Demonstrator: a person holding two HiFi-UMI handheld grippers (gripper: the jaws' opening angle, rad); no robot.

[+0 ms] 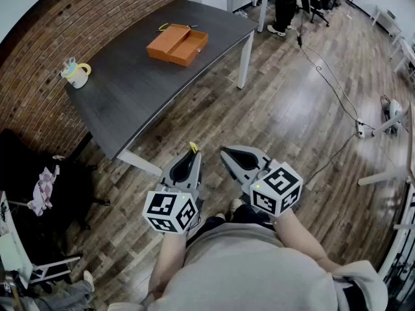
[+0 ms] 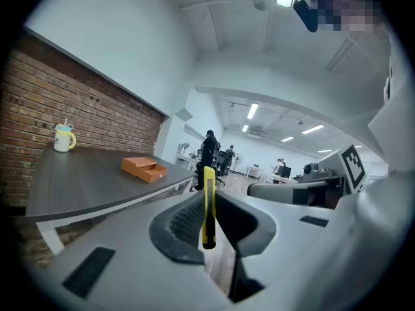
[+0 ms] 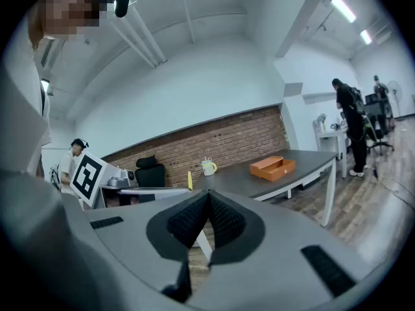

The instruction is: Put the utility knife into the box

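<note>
The utility knife (image 2: pixel 208 222) is a slim yellow bar standing upright between the pads of my left gripper (image 2: pixel 207 196), which is shut on it. In the head view its yellow tip (image 1: pixel 192 148) pokes out of the left gripper (image 1: pixel 192 155), held low over the wooden floor, short of the table. The orange box (image 1: pixel 176 45) lies open on the far part of the dark table (image 1: pixel 130 102); it also shows in the left gripper view (image 2: pixel 144 168) and the right gripper view (image 3: pixel 272 168). My right gripper (image 3: pixel 208 195) is shut with nothing in it, close beside the left one (image 1: pixel 225 154).
A white mug (image 1: pixel 76 74) with a yellow handle stands at the table's left end by the brick wall. A thin yellow item (image 1: pixel 166 26) lies behind the box. A cable (image 1: pixel 337 96) runs across the floor at right. A person (image 1: pixel 285 5) stands beyond the table.
</note>
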